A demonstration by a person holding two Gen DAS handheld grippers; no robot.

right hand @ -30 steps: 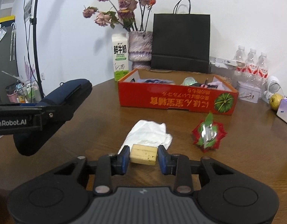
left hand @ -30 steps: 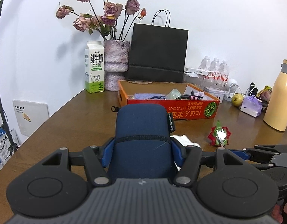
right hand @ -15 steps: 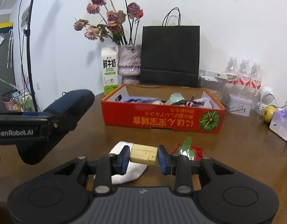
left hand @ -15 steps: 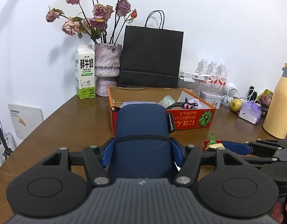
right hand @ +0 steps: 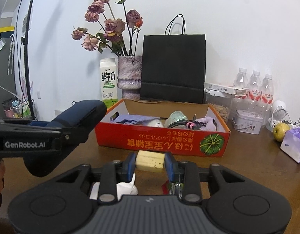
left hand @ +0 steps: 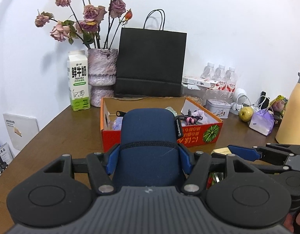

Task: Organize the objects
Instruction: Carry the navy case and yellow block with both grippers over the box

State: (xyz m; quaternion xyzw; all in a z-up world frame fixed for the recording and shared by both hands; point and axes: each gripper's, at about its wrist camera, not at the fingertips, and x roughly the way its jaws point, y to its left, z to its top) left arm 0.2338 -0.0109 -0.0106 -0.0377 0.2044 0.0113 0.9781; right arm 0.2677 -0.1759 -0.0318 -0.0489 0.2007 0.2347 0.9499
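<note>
My left gripper (left hand: 149,159) is shut on a dark blue soft case (left hand: 149,136), held upright above the table just short of the orange cardboard box (left hand: 200,134). My right gripper (right hand: 150,162) is shut on a small pale yellow block (right hand: 150,160), close to the near wall of the orange box (right hand: 163,140). The box holds purple cloth, a pale green item and black cables. The left gripper with the blue case (right hand: 71,120) shows at the left of the right wrist view. The right gripper (left hand: 224,151) with the block shows at the right of the left wrist view.
Behind the box stand a milk carton (left hand: 78,83), a vase of dried roses (left hand: 102,78) and a black paper bag (left hand: 151,64). Water bottles (right hand: 255,87), a tin, a pear (right hand: 280,128), a purple packet and a yellow flask (left hand: 294,109) crowd the right. White tissue (right hand: 126,187) and a red-green wrapper (right hand: 173,185) lie under the right gripper.
Both grippers have moved forward toward the orange box and risen a little, each keeping its hold. The tissue and wrapper have slid under the right gripper's view.
</note>
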